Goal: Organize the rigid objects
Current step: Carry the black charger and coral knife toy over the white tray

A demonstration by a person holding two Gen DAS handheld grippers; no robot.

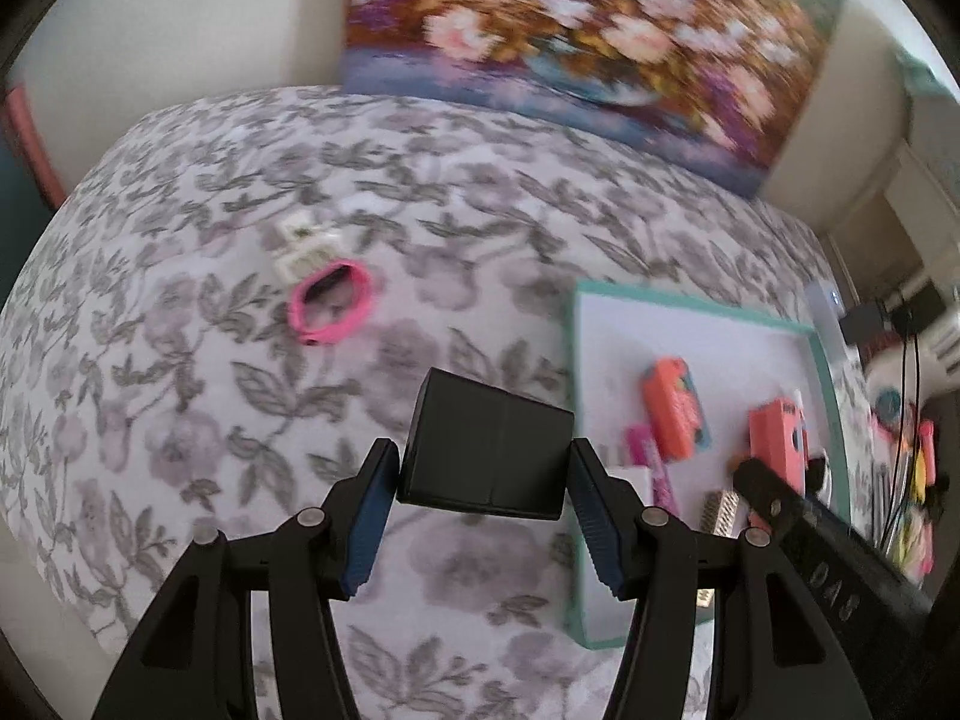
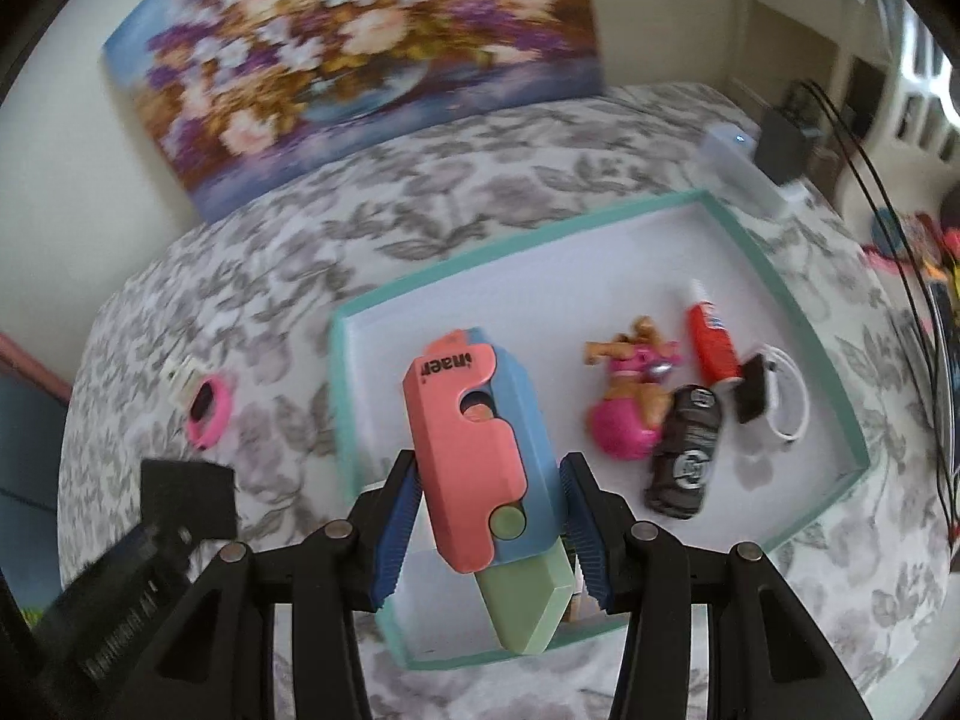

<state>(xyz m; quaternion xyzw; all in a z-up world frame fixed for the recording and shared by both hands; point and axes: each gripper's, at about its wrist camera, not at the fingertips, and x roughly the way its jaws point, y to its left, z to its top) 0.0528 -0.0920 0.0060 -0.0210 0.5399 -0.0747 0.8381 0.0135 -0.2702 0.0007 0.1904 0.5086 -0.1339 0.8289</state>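
My left gripper (image 1: 483, 462) is shut on a black box (image 1: 486, 450), which hangs above the floral cloth just left of a teal-rimmed tray (image 1: 573, 372). My right gripper (image 2: 489, 463) is shut on a pink, blue and green toy knife (image 2: 474, 438), held over the tray's (image 2: 600, 222) left half. In the tray lie a pink doll figure (image 2: 630, 402), a black toy car (image 2: 684, 450), a red tube (image 2: 711, 342) and a white ring (image 2: 789, 396). On the cloth to the left lie a pink band (image 1: 330, 303) and small white blocks (image 1: 303, 249).
A floral painting (image 1: 570, 30) leans against the wall behind the table. A white device (image 2: 744, 168) and black cables (image 2: 924, 300) sit at the table's right end. The table edge curves away on the left, and open cloth (image 1: 210, 420) lies between the band and the tray.
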